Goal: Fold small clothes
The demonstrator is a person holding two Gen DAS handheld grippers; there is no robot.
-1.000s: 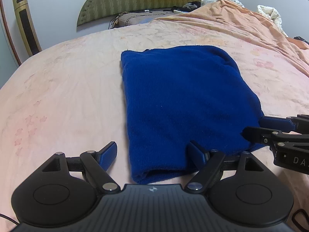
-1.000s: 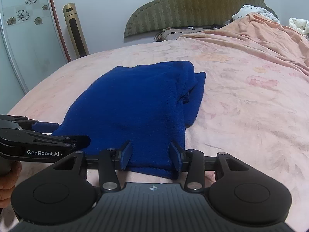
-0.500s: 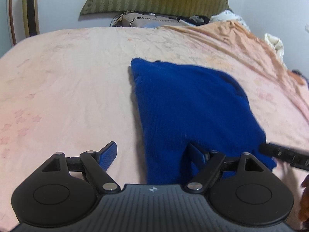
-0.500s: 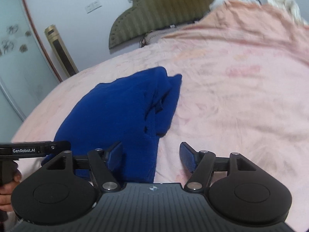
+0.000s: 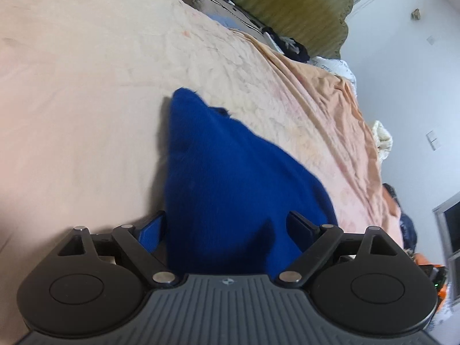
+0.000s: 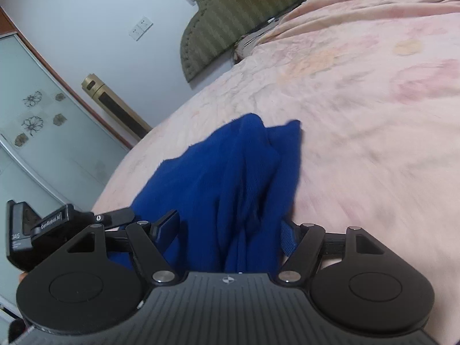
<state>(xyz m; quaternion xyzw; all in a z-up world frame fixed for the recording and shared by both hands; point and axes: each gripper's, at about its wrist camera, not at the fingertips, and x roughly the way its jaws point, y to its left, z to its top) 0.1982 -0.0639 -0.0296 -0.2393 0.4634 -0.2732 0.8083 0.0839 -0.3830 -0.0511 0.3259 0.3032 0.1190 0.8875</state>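
Bare pink bedspread [image 5: 86, 115] open left of blue cloth [image 5: 230, 187]; right side open too. Headboard [image 6: 235, 14] and pillow clutter [image 5: 287, 43] block far end.

Both grippers [image 5: 227, 230] [image 6: 230, 230] tilted, jaws just opened wider.

Both views have rolled, the blue cloth [image 5: 230, 189] now bunches up between both pairs of fingers rather than lying flat, and the left gripper [image 5: 227, 230] and right gripper [image 6: 230, 230] jaws have just been opening wider.
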